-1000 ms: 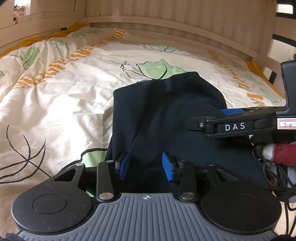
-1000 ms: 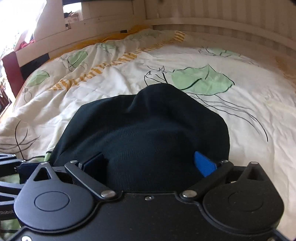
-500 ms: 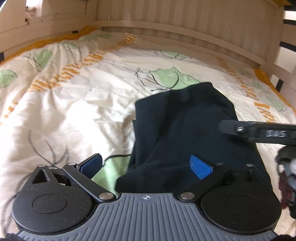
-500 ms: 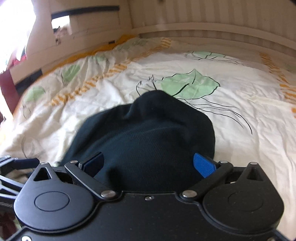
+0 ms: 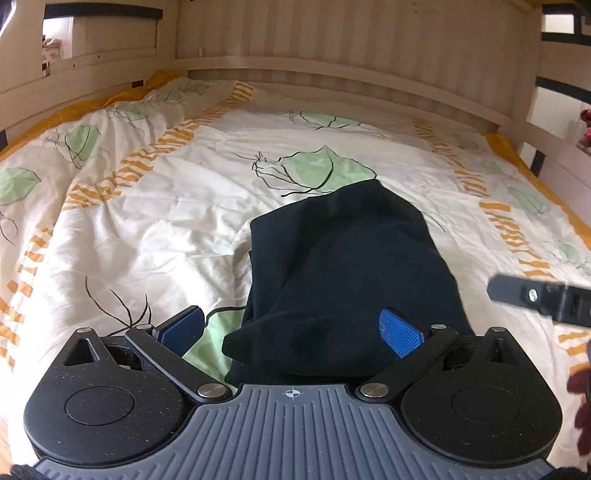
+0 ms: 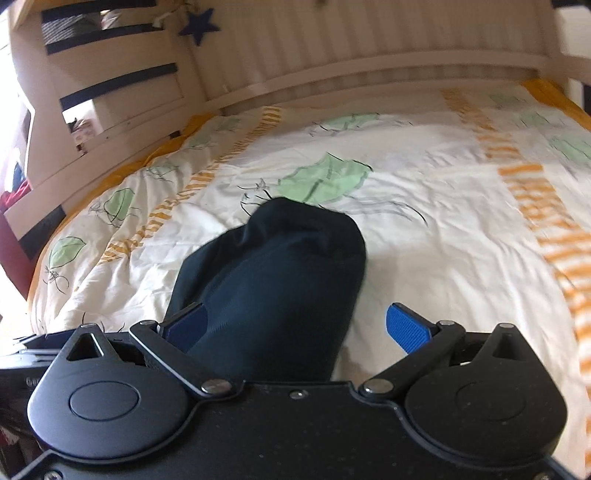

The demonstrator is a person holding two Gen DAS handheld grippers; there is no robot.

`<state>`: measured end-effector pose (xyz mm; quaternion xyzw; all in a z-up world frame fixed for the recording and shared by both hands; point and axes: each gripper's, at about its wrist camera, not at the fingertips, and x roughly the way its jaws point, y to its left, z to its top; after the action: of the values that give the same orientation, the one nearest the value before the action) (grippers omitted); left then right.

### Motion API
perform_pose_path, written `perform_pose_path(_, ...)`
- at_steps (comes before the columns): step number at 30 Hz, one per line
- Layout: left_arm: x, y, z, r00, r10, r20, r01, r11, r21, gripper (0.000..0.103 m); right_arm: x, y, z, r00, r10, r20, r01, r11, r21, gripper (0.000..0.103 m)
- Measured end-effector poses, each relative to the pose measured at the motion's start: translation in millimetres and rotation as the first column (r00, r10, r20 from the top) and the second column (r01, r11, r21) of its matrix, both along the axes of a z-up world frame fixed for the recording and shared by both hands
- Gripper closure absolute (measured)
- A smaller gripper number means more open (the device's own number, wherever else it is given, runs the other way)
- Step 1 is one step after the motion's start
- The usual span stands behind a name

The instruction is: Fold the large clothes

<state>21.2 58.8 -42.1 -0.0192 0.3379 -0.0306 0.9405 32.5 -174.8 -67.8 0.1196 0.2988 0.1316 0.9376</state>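
**Inspector:** Status of the tongs?

**Assistant:** The left gripper (image 5: 291,328) has just been opening and its jaws now stand wide apart. The garment (image 5: 347,273) lies between the blue pads but neither presses on it. The right gripper (image 6: 297,328) is also spread wide; the cloth sits against its left pad (image 6: 186,326), not clamped.

**Inspector:** Location of the garment?

**Assistant:** A dark folded bundle in the near middle of the quilt (image 5: 155,229), running from just in front of both tools toward the far green leaf print (image 5: 325,171). Its near-left edge looks bunched, with a lower layer sticking out.

**Inspector:** The step in hand, and how to do it properly?

**Assistant:** In my judgement, this is release after a fold. Lift both tools straight clear so no pad drags the top layer. Then check that near-left edge. If another fold is wanted, pinch all layers at the corners together, not the top one alone.

**Inspector:** Surface and room?

**Assistant:** A soft, wrinkled quilt, cream with green leaves and orange stripes. It will give under pressure, so smoothing strokes should be light. Pale slatted wooden rails (image 5: 332,92) enclose the far side and left side; a blue star (image 6: 199,24) hangs on the far wall.
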Motion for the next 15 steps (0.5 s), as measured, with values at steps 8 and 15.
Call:
perform_pose_path(8, -23.0, -22.7, 12.5, 0.999, 0.028, 0.035, -0.032, 0.993, 0.114, 0.000, -34.6, -17.0, -3.6, 0.997, -0.054, -0.045, 0.054, 0.999, -0.001, 0.000)
perform_pose_path(15, -36.0, -45.2, 12.4, 0.998, 0.056, 0.023, -0.060, 0.964, 0.260, 0.001, -53.4, -15.0, -4.2, 0.998, -0.039, -0.049, 0.038, 0.999, -0.017, 0.000)
